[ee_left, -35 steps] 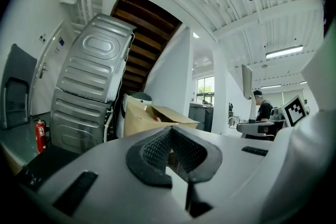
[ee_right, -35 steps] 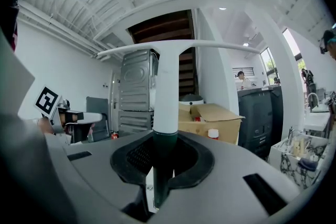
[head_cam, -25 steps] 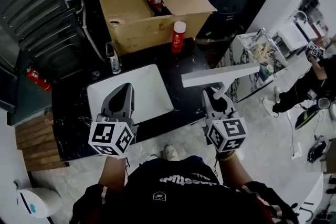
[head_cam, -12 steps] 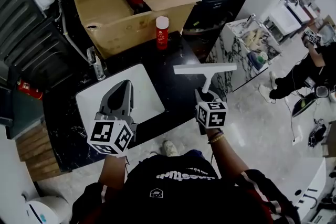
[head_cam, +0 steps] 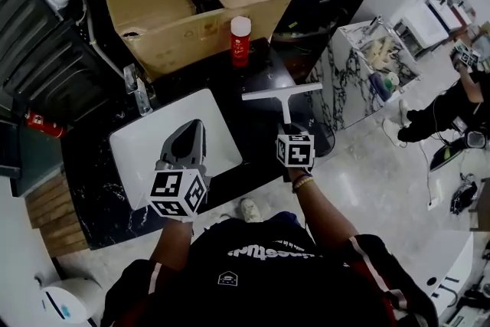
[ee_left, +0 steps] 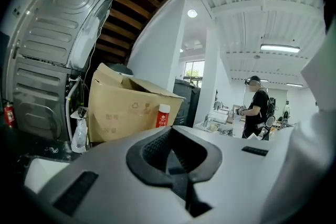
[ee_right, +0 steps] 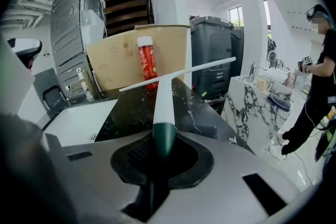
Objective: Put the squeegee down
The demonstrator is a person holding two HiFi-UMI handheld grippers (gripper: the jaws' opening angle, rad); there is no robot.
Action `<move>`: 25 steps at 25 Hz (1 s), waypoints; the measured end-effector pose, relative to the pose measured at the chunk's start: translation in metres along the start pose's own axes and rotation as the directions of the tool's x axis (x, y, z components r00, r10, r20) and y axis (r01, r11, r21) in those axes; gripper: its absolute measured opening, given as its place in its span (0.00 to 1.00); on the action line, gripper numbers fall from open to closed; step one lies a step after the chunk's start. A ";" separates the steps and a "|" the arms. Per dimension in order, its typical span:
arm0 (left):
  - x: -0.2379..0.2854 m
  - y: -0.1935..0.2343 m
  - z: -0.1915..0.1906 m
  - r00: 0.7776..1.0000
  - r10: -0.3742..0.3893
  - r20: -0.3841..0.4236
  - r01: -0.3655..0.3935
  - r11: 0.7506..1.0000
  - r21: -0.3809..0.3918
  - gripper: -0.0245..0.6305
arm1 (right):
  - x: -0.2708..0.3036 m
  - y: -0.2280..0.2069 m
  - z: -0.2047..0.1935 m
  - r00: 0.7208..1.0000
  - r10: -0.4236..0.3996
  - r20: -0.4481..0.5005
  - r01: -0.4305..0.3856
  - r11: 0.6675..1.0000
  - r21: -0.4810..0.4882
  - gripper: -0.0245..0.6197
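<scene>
The squeegee (head_cam: 282,93) has a long white blade and a white handle with a dark green end (ee_right: 164,136). My right gripper (head_cam: 293,135) is shut on that green end, its jaws closing a little tighter. The blade lies crosswise, low over the right end of the black marble counter (head_cam: 99,188), in front of a red bottle (ee_right: 147,63). Whether the blade touches the counter I cannot tell. My left gripper (head_cam: 191,130) hovers over a white board (head_cam: 145,145), shut with nothing between its jaws (ee_left: 173,157).
An open cardboard box (head_cam: 191,4) stands at the back of the counter, with the white-capped red bottle (head_cam: 240,40) before it and a clear bottle (head_cam: 138,92) to the left. A marble-patterned stand (head_cam: 360,80) and a person (head_cam: 452,111) are at the right.
My right gripper has sunk with the squeegee, which now hangs lower over the counter's right end. The left gripper has dropped a little and shifted right over the white board.
</scene>
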State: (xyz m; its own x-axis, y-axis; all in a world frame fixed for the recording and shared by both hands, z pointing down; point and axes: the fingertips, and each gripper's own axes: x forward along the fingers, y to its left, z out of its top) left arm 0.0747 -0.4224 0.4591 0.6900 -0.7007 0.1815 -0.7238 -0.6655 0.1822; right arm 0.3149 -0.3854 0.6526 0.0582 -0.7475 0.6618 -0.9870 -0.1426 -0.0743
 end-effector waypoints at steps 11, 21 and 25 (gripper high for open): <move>0.004 0.010 0.004 1.000 0.011 -0.016 -0.011 1.000 0.006 0.06 | 0.017 -0.016 0.006 1.000 -0.031 0.006 0.031 0.999 -0.040 0.28; -0.046 0.024 0.057 0.993 0.047 0.107 -0.054 0.996 0.064 0.06 | -0.103 0.062 0.144 0.868 0.246 0.431 -0.239 0.968 -0.070 0.17; -0.084 0.046 0.082 0.981 0.100 0.165 -0.113 0.991 0.072 0.06 | -0.178 0.119 0.192 0.734 0.391 0.555 -0.331 0.920 -0.210 0.10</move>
State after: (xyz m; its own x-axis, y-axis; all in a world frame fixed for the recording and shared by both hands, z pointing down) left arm -0.0167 -0.4153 0.3733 0.6034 -0.7966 0.0364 -0.7958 -0.5987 0.0903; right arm 0.2159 -0.3939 0.3823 -0.2600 -0.9647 0.0422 -0.9586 0.2527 -0.1309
